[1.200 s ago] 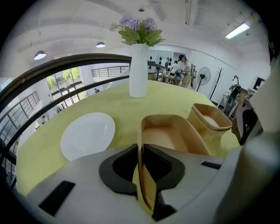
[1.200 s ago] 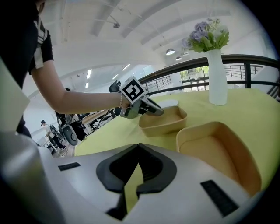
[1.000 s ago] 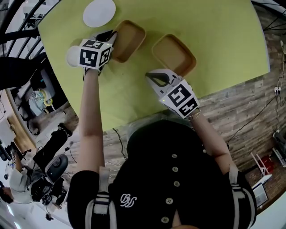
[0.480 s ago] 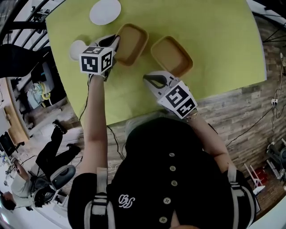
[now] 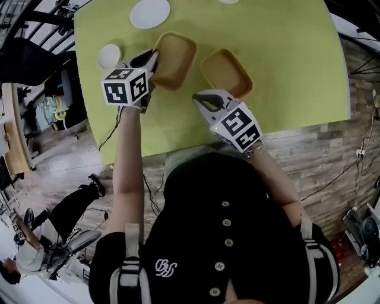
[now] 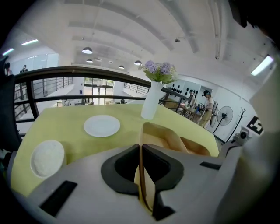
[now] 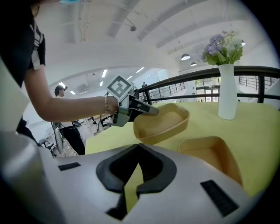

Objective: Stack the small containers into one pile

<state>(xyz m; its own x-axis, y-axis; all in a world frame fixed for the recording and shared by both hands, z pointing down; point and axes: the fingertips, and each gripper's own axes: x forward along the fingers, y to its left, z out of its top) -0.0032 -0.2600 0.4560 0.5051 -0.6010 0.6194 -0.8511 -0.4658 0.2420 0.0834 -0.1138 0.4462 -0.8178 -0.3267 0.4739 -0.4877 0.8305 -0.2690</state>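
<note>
Two tan, rounded-square containers are on the yellow-green table. My left gripper is shut on the near-left rim of the left container. In the left gripper view the thin wall stands pinched between the jaws. The right gripper view shows this container tilted and raised off the table, beside the second container. The second container rests on the table just beyond my right gripper, which is shut with nothing in it.
A large white plate and a small white plate lie at the table's far left. A white vase with flowers stands beyond the containers. The table's near edge runs just under both hands.
My left gripper, still holding the container, has drawn away from the small white plate toward the right. The right gripper has barely moved.
</note>
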